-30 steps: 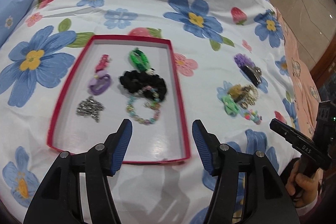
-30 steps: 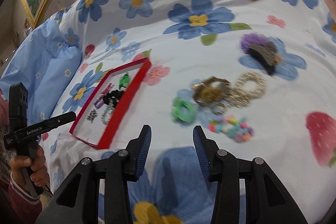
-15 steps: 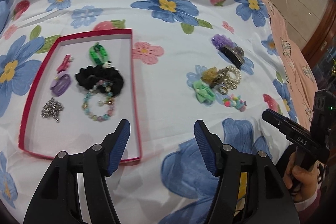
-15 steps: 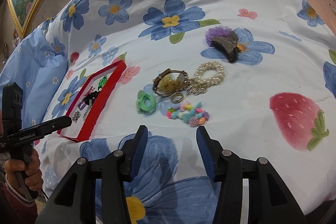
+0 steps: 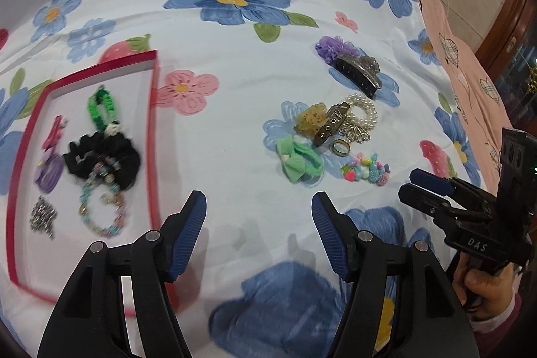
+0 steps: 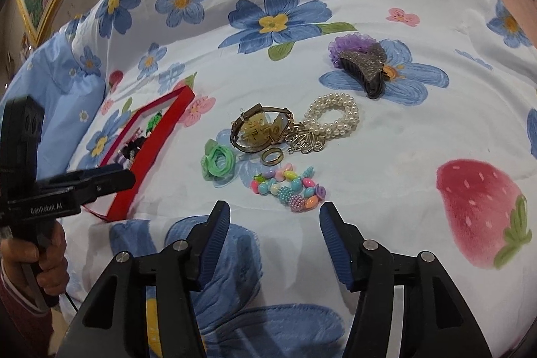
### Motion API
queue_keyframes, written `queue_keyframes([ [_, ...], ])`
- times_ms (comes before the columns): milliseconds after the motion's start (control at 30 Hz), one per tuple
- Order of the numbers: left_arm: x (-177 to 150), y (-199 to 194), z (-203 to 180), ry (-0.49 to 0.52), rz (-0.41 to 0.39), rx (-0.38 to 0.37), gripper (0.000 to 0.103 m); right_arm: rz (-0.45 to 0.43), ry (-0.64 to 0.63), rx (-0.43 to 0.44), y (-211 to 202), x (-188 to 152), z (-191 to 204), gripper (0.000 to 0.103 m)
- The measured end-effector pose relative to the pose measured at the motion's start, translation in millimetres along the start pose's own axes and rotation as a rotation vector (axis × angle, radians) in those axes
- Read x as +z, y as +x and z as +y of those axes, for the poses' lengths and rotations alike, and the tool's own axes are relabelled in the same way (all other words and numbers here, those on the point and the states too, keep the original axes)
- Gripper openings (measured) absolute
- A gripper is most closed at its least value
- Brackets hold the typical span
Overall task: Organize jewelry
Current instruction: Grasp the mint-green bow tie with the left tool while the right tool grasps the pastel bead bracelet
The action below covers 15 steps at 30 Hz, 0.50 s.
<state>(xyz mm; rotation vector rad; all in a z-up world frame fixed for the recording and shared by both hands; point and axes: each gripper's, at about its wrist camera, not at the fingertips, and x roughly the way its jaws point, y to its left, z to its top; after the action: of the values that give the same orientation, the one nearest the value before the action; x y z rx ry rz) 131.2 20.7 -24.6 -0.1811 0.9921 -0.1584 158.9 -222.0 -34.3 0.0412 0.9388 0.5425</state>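
Two handheld grippers hover over a bed covered by a white bedspread [image 6: 386,156] printed with blue flowers and red strawberries. The left gripper [image 5: 258,223] has its jaws spread wide apart and holds nothing. The right gripper [image 6: 273,233] also has its jaws spread wide and empty, hanging just short of a cluster of loose jewelry.

Nearest the right gripper in that cluster lies a bracelet of colorful beads [image 6: 288,188]. Beyond it sit a small gold ring [image 6: 272,156], a green fabric flower [image 6: 218,161] to the left, a gold watch [image 6: 261,131], and a pearl bracelet [image 6: 332,116] touching a curly gold ornament [image 6: 305,139]. Farther back, set apart from the cluster, a dark glittery hair claw [image 6: 364,65] rests against a purple frilly hair tie [image 6: 349,44].

To the left of the cluster is a shallow red-rimmed tray [image 5: 152,136] with a white floor. Inside it are a green woven band [image 5: 100,109], a black scrunchie [image 5: 104,156], a pale beaded bracelet [image 5: 100,210], a small silver chain piece [image 5: 42,215], a purple hair tie [image 5: 50,171] and a pink clip [image 5: 53,133]. The tray contents look blurred in the left wrist view.
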Motion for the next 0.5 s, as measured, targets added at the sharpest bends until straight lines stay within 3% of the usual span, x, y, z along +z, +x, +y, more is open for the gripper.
queue_keyframes([
  [500, 31, 69, -8, 0.017, 0.082, -0.061, 0.065, 0.098, -0.098, -0.030, 42, 11, -5, 0.061],
])
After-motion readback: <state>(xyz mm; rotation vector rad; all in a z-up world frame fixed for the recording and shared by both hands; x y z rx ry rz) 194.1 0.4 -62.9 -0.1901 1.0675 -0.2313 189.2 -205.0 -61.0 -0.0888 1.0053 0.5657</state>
